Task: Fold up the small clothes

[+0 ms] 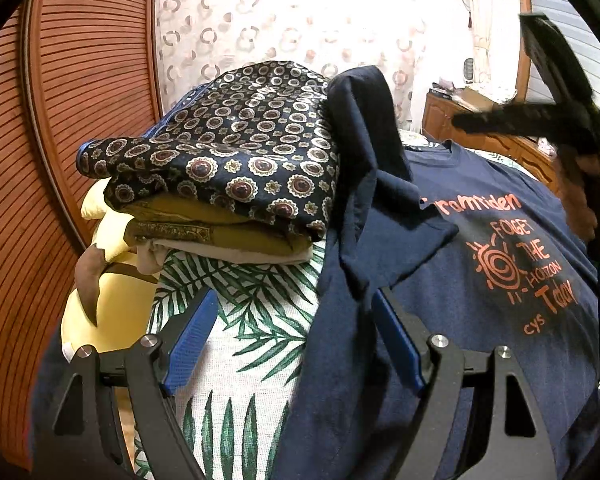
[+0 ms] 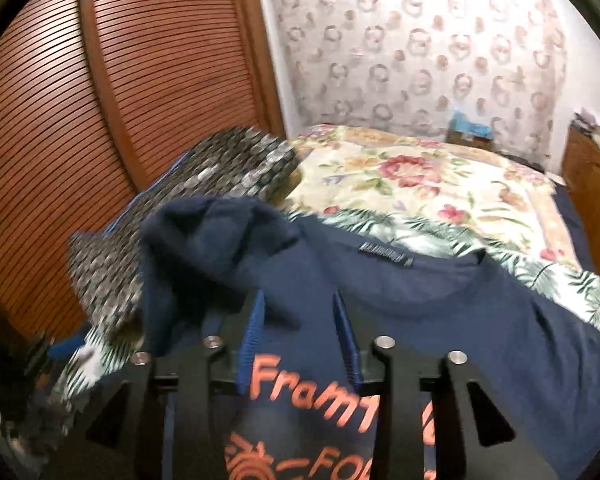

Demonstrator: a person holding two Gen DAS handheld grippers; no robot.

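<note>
Sleeve drapes over stack edge; both hand-held grippers spread, gripping nothing.

The navy T-shirt carries orange print on its chest, at the right of the left wrist view: a partly covered top word ending "...ramtiden", then "FORGET THE HORIZON Today" beside a spiral sun drawing, with "cys" below. At the bottom of the right wrist view the same print reads "Fram..." and "FO...", cut off by the gripper. The small neck label is too blurred to read.
</note>
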